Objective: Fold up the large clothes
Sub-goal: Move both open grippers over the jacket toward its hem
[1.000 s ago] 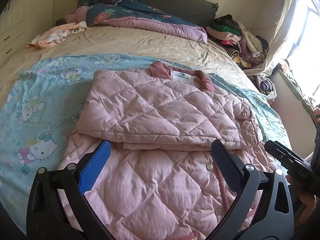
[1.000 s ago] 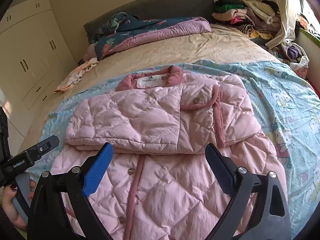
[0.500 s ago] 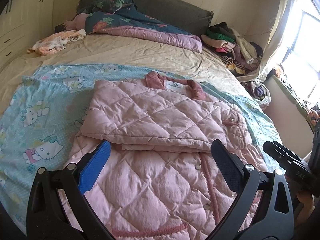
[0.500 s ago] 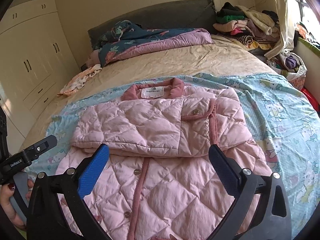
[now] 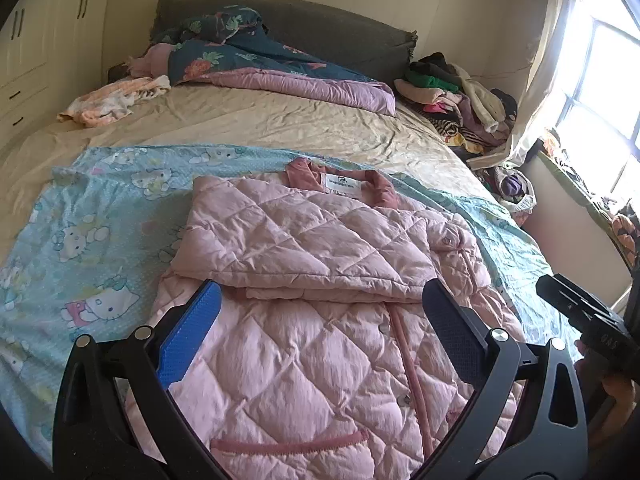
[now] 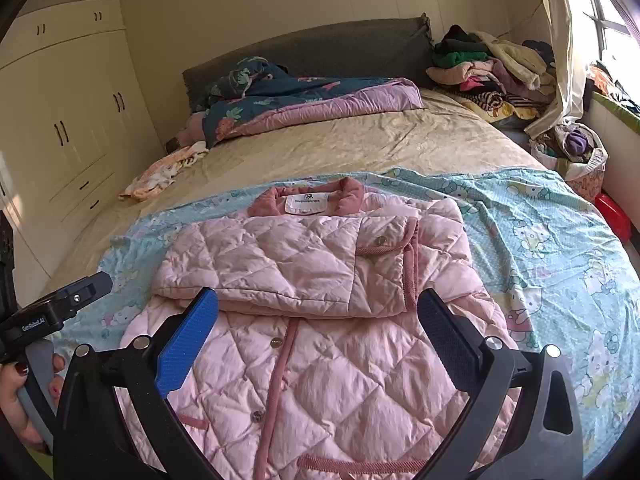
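A pink quilted jacket [image 5: 312,320] lies front up on a light-blue cartoon sheet [image 5: 80,240] on the bed, its sleeves folded across the chest below the collar. It also shows in the right wrist view [image 6: 304,320]. My left gripper [image 5: 320,316] is open and empty, above the jacket's lower half. My right gripper [image 6: 316,320] is open and empty, also above the lower half. The right gripper's body [image 5: 588,324] shows at the right edge of the left wrist view; the left gripper's body [image 6: 56,312] shows at the left edge of the right wrist view.
A dark floral and purple quilt [image 5: 280,68] lies by the grey headboard. A small peach garment [image 5: 112,100] lies far left. A pile of clothes [image 5: 456,96] sits at the bed's far right by the window. White wardrobes [image 6: 68,128] stand left.
Both grippers have pulled back and up from the jacket, so more of its lower half and hem pockets shows. Both stay open. The jacket has not moved.
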Action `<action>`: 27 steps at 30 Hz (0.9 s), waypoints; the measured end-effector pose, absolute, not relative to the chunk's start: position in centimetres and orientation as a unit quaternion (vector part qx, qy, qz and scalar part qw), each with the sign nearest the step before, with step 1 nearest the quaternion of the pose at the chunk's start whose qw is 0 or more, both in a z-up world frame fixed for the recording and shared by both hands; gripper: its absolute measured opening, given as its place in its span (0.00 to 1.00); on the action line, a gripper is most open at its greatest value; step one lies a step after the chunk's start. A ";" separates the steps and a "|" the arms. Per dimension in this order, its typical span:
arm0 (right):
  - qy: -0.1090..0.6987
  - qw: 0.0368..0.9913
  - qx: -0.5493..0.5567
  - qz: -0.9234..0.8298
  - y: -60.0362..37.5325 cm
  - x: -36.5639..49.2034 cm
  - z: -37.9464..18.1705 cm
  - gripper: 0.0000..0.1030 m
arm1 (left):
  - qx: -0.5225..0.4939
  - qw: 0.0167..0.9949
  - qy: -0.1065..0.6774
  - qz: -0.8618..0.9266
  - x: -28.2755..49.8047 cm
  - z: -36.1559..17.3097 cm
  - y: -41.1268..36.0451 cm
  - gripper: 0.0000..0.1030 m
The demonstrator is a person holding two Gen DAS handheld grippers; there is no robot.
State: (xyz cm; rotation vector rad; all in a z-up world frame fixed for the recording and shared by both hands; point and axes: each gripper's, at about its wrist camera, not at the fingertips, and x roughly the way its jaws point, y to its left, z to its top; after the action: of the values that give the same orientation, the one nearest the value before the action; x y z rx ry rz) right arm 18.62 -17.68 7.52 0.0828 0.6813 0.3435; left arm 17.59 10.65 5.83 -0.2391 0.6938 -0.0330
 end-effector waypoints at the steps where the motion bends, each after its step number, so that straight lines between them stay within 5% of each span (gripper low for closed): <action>1: 0.331 0.928 0.040 0.168 -17.8 18.4 7.6 0.96 | -0.116 0.934 0.338 -0.017 17.4 5.9 10.5 0.92; 27: 0.341 0.929 0.006 0.142 -21.9 13.5 4.4 0.96 | -0.090 0.934 0.344 -0.007 12.7 3.1 9.3 0.92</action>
State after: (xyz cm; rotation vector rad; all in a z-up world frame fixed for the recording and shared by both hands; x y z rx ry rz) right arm 13.50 -21.92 4.44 0.0123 0.6977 0.2902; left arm 12.72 9.26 3.08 -0.1844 0.7042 -0.0139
